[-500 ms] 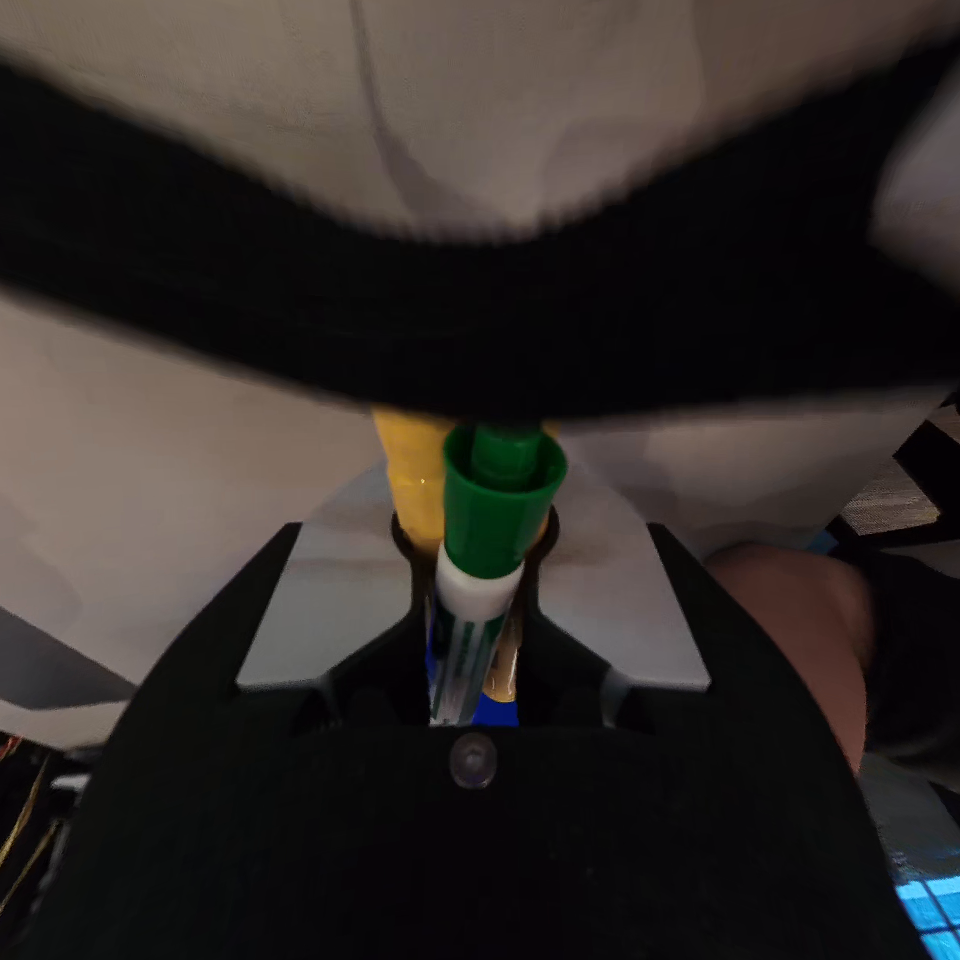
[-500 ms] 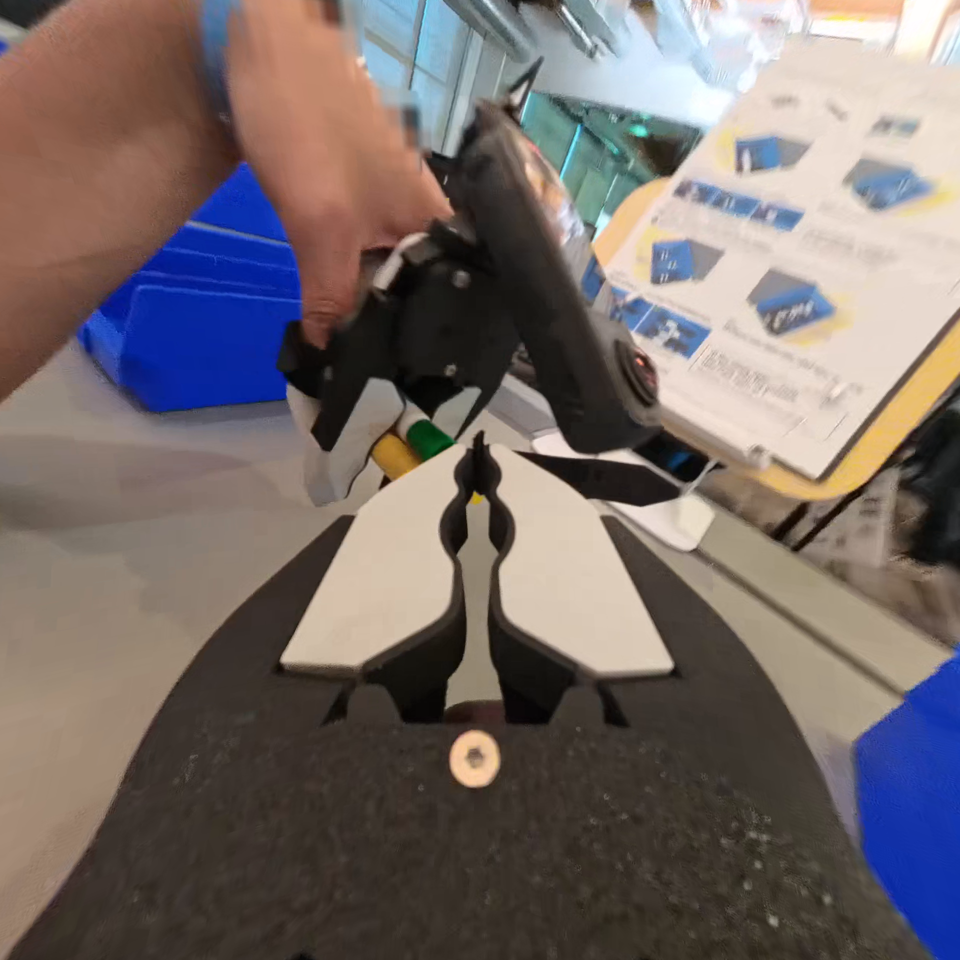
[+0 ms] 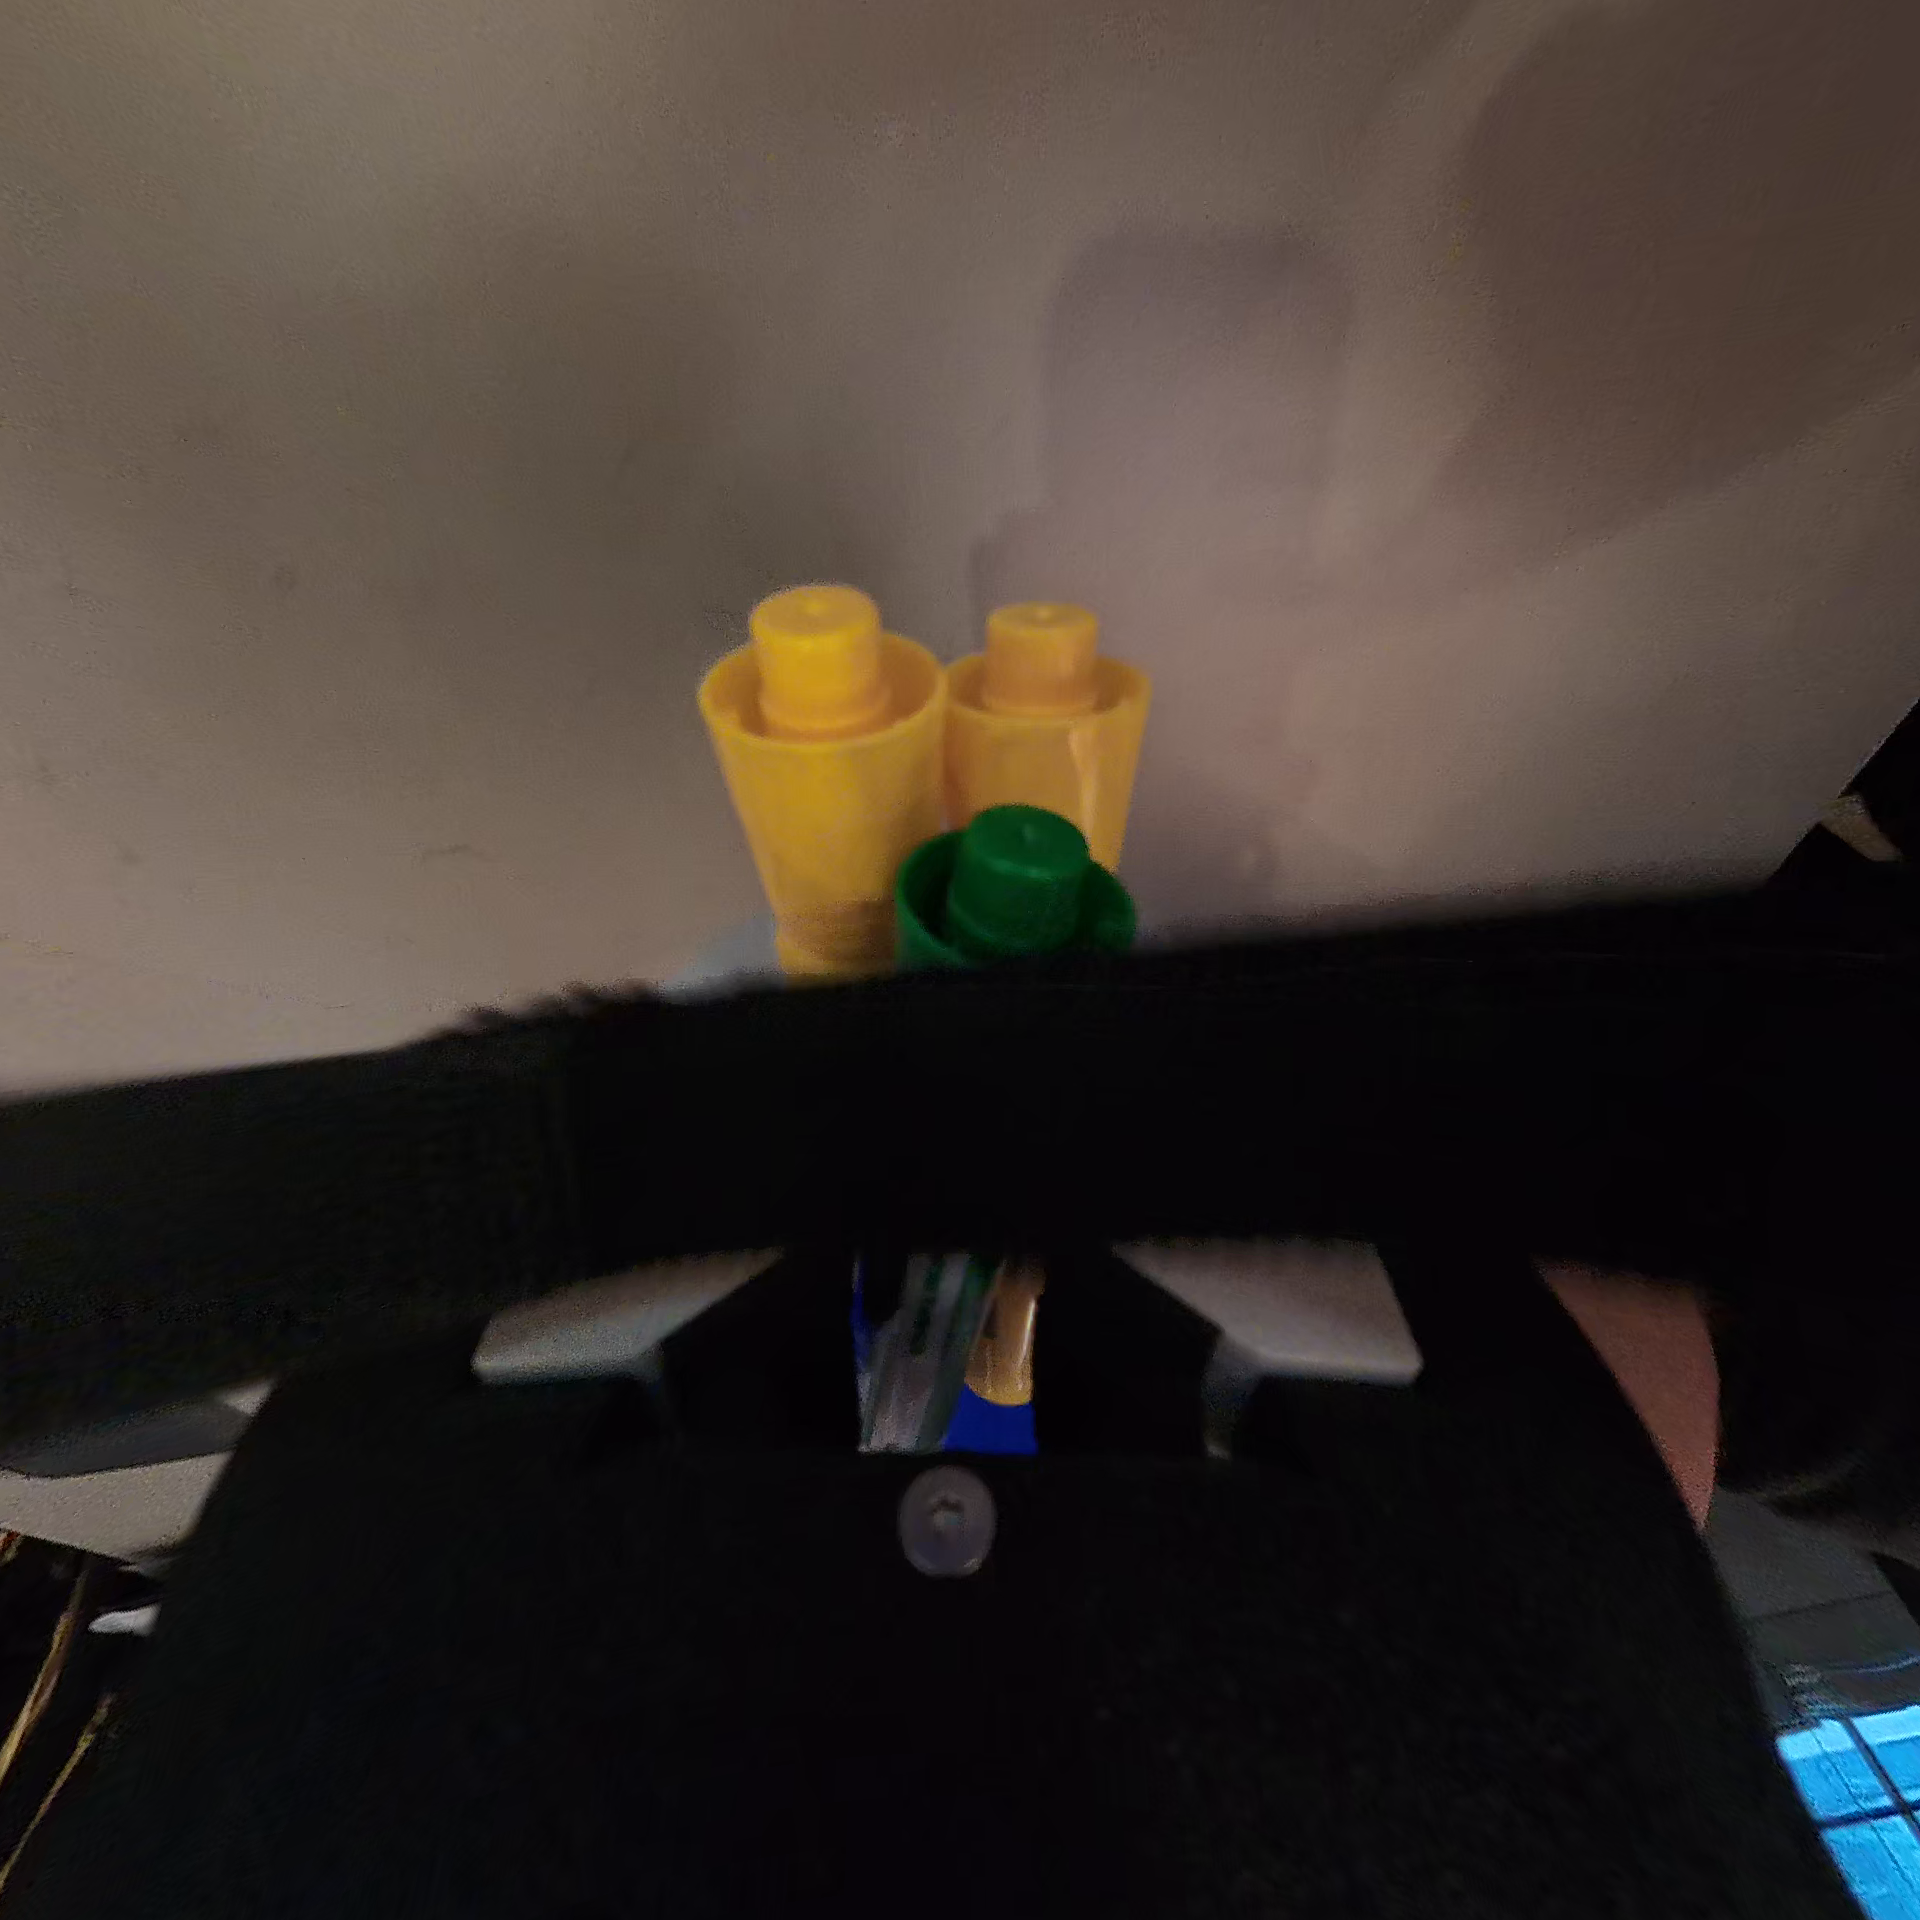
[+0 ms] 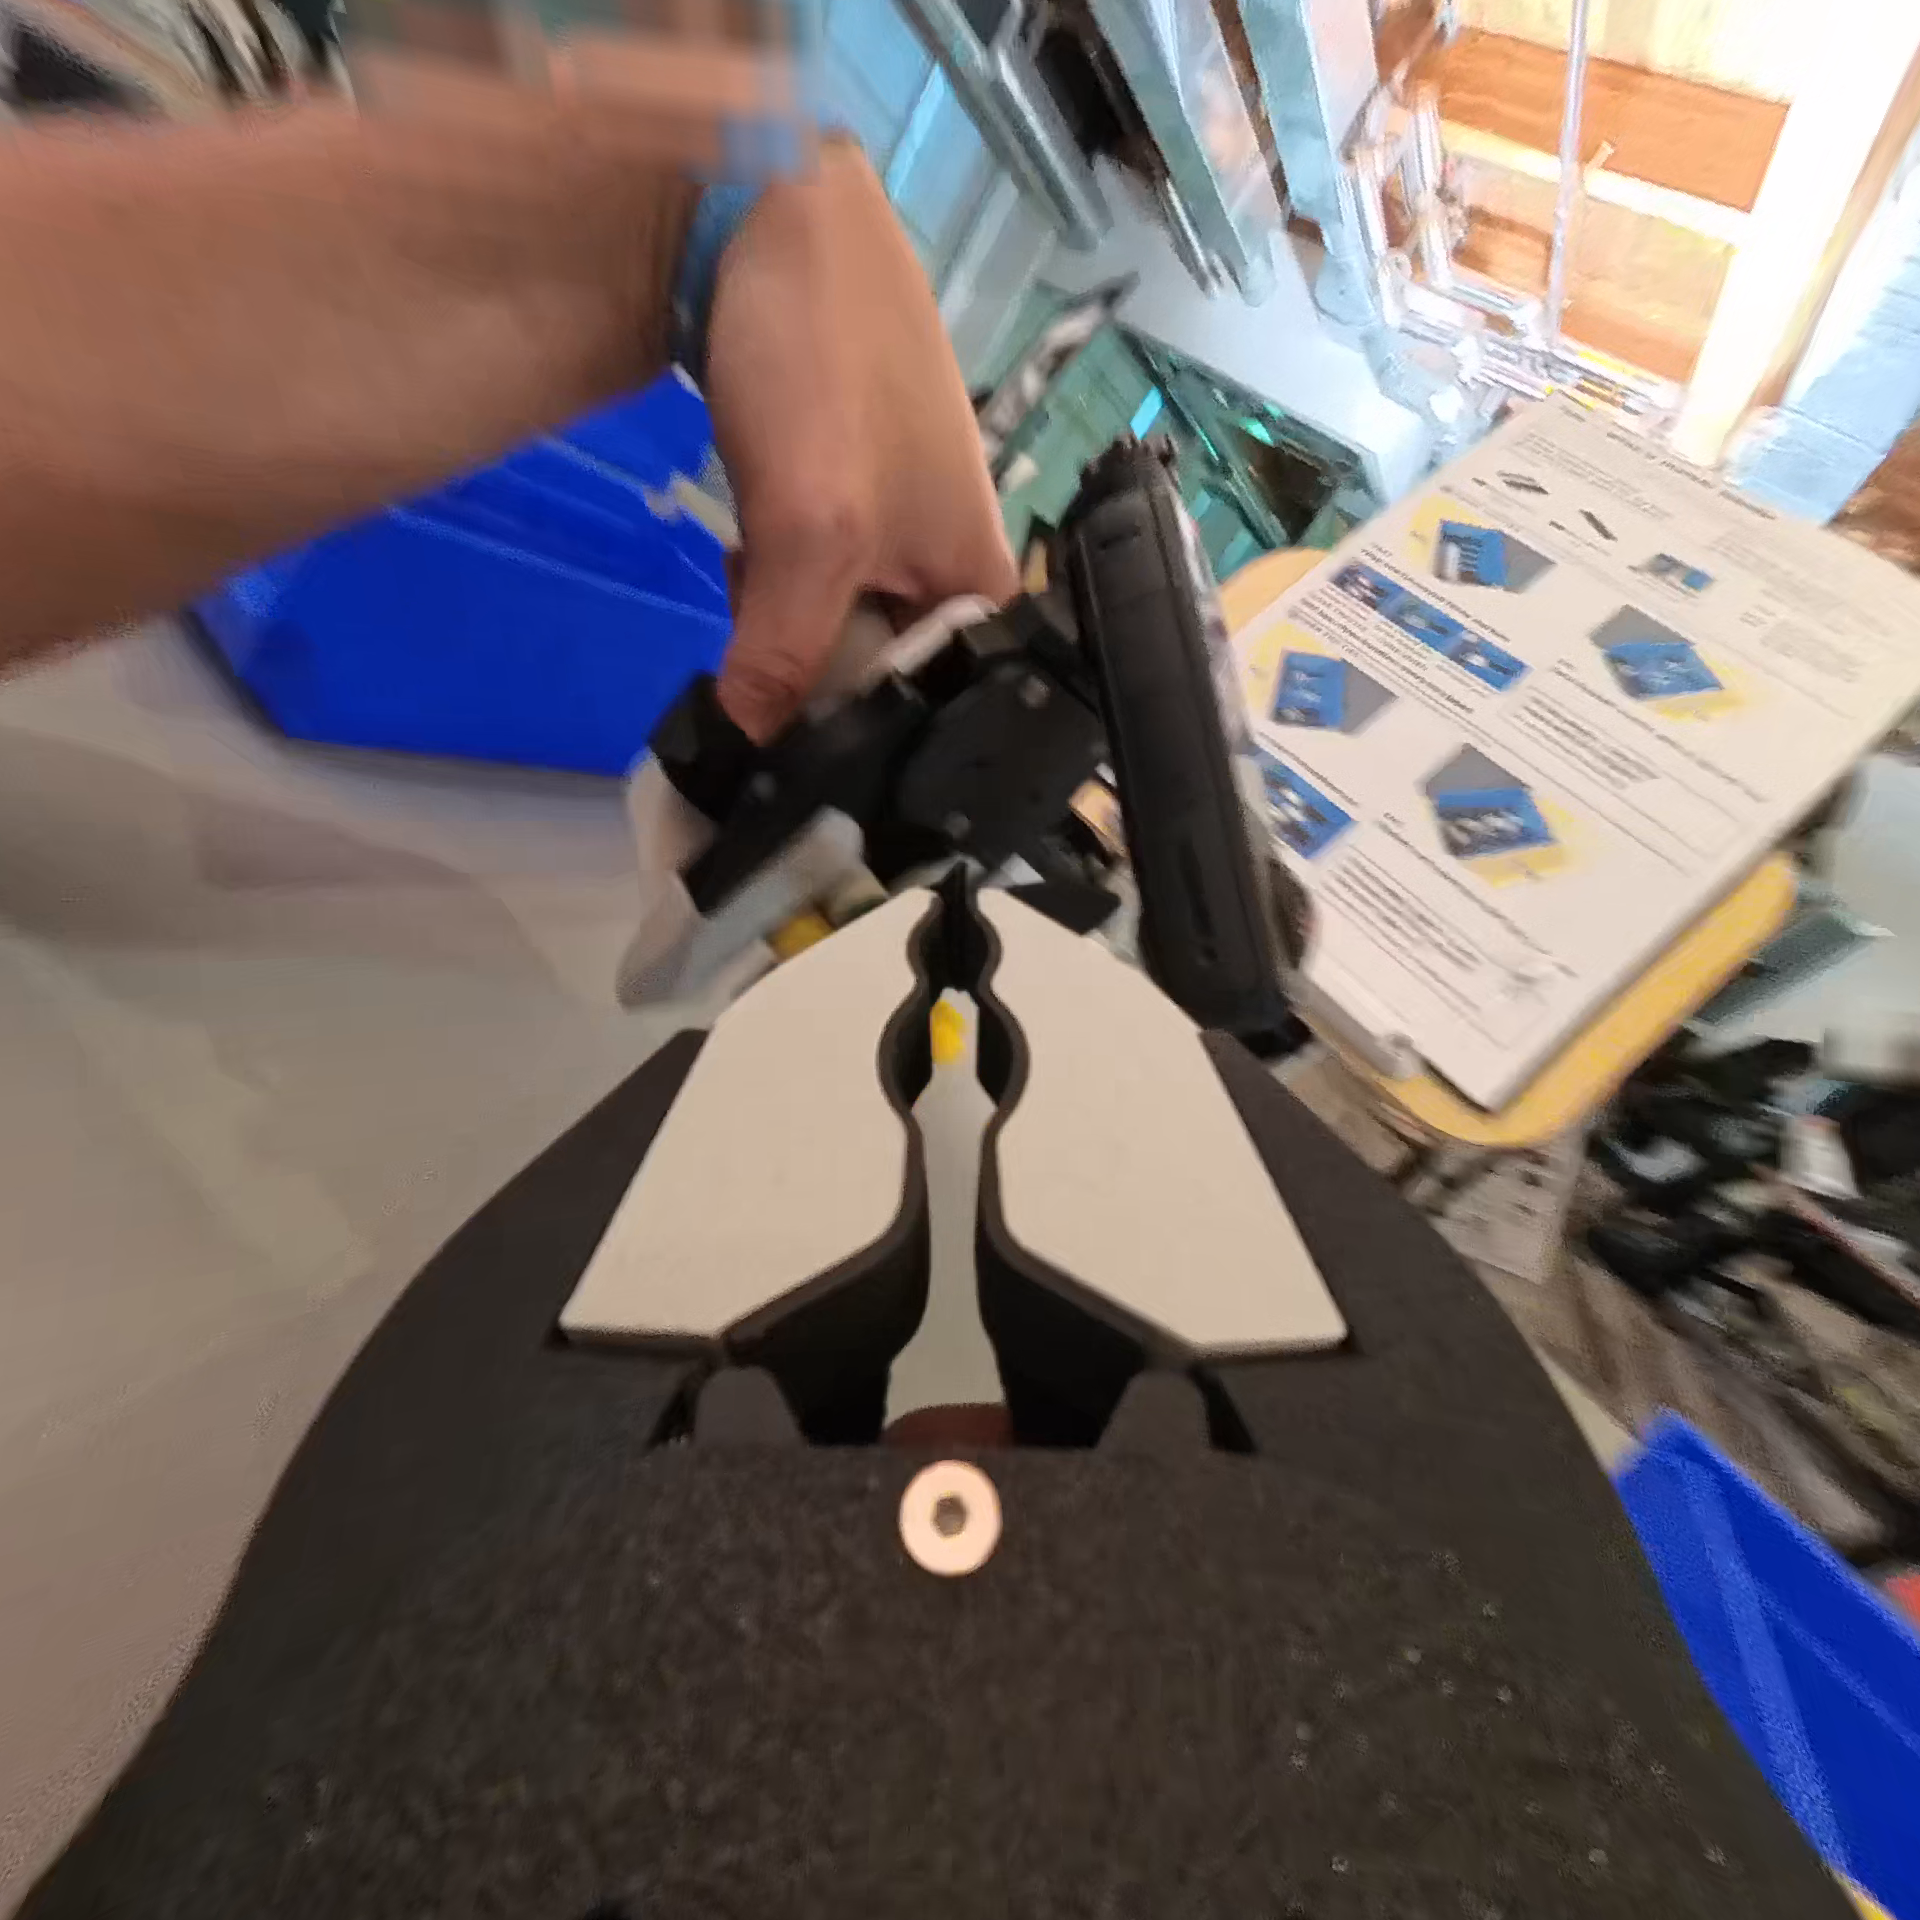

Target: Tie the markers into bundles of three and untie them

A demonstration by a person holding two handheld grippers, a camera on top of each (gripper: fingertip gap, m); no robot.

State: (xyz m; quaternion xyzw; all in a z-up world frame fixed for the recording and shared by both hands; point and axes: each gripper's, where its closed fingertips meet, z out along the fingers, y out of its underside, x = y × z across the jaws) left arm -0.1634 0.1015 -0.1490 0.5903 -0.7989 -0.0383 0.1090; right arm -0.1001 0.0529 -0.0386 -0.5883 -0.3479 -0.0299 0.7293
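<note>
My left gripper (image 3: 940,1262) clamps three markers, two yellow (image 3: 821,769) and one green (image 3: 1013,883), their caps poking out ahead of my fingers. The black strap (image 3: 1039,1101), which half a second ago crossed above the caps, now lies lower, across my fingertips and the marker barrels, so the wrap appears to be passing round the bundle and the tying step is under way, not finished. My right gripper (image 4: 951,920) has its fingers drawn nearly together, tips pinched on the thin black edge of that strap just ahead of them; the left gripper (image 4: 883,769) sits right beyond, held in a hand (image 4: 842,499). A printed sheet (image 4: 1538,748) with blue pictures leans off to the right of my right fingers; its writing is too blurred to read, and no brand shows on the markers
</note>
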